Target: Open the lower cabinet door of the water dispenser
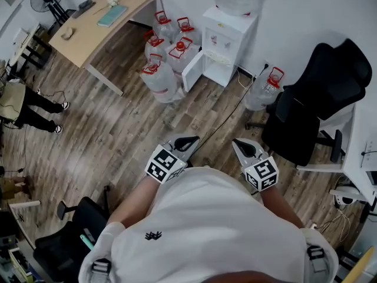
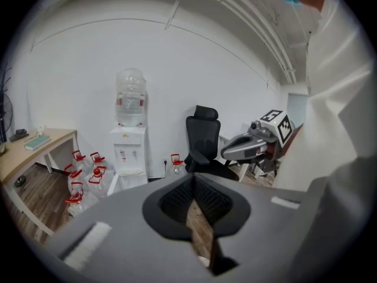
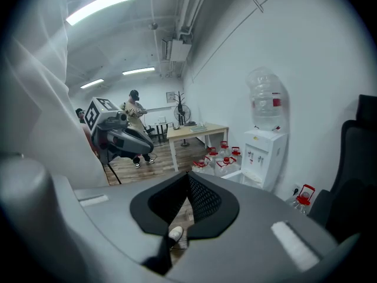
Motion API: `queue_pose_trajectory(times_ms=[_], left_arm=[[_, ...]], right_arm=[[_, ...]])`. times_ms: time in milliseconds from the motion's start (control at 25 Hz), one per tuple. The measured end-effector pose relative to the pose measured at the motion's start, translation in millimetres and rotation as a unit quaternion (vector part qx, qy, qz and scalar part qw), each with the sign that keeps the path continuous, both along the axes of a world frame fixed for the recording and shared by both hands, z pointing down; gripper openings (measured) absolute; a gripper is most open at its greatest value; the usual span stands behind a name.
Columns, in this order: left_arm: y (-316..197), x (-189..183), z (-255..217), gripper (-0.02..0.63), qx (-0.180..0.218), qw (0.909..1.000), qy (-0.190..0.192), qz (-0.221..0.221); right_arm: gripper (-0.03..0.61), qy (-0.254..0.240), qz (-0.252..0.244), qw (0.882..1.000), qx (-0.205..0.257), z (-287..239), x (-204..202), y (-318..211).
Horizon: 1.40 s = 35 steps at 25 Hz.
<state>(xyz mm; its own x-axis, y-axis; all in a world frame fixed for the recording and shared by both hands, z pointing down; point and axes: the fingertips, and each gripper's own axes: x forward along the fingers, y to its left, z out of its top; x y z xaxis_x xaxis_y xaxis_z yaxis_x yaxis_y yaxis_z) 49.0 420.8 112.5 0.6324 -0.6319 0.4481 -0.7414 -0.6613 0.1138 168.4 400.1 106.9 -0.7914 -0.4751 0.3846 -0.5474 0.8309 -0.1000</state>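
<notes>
Already wide open: white cabinet door (image 1: pixel 192 71)

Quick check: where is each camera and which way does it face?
Head view: on the head, steeply down at the water dispenser; torso, left gripper, right gripper show.
Left gripper view: on the left gripper, along shut jaws toward the dispenser; shirt at right.
Right gripper view: on the right gripper, likewise; shirt at left.
Shared: both gripper views see the dispenser.
</notes>
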Motion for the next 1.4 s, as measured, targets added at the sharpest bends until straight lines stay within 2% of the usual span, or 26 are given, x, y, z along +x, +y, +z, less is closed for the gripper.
queue_pose_trajectory(times_ms=[640, 1400], left_arm=[[10, 25, -4, 0.055, 0.004, 0.9998, -0.005, 0.018], [28, 34, 0, 0.055, -0.007, 0.9994, -0.019, 0.028]], right_arm=[[0.002, -0.01, 0.0, 1.0, -0.002, -5, 21, 13], [0.002, -0.025, 0.007, 1.0, -0.01, 3, 29, 35]])
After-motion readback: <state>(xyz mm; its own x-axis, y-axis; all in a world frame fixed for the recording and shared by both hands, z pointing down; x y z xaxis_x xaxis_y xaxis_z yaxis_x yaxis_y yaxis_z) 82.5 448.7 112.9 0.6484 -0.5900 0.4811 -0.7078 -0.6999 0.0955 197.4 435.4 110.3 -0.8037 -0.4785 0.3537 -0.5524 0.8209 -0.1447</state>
